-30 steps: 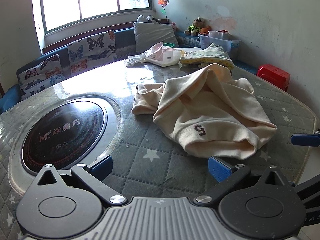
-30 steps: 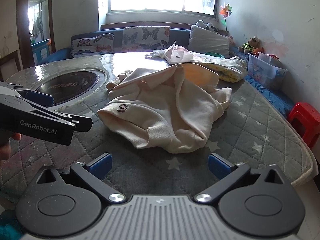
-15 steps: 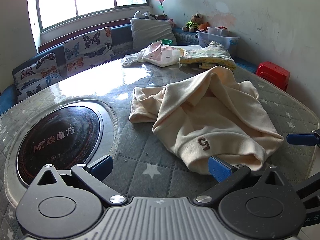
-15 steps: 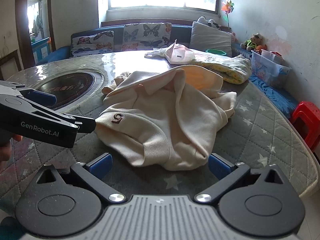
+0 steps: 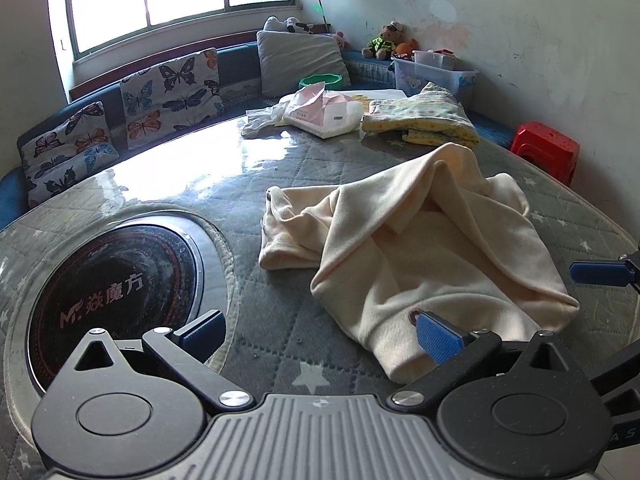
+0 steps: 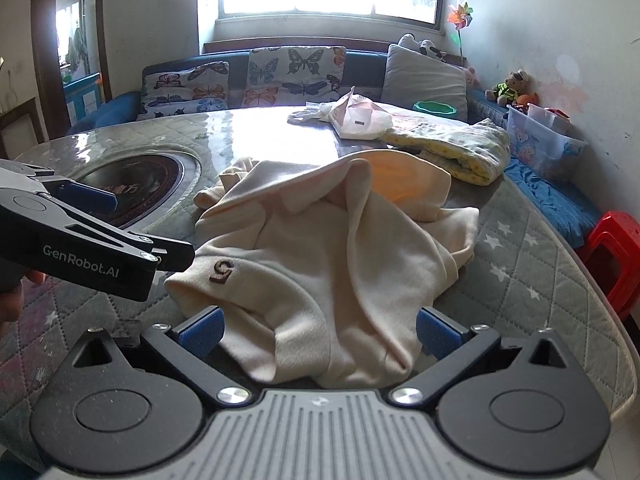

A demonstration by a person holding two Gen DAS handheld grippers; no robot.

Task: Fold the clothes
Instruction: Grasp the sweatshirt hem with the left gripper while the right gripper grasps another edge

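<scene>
On the quilted table (image 6: 520,264), a cream garment (image 6: 328,264) lies crumpled and unfolded — folding not yet begun. Left gripper (image 5: 320,332) and right gripper (image 6: 320,330) — both wide apart, gripping nothing — flank its near hem.

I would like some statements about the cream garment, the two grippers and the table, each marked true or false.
1. The cream garment lies crumpled on the table, not folded. True.
2. The left gripper is shut on the garment. False: it is open, one finger just over the garment's near edge.
3. The right gripper is open, its fingers either side of the garment's near edge. True.
4. The garment bears a brown "5". True.
5. The yellow patterned cloth lies on top of the cream garment. False: it lies behind it, apart.
</scene>
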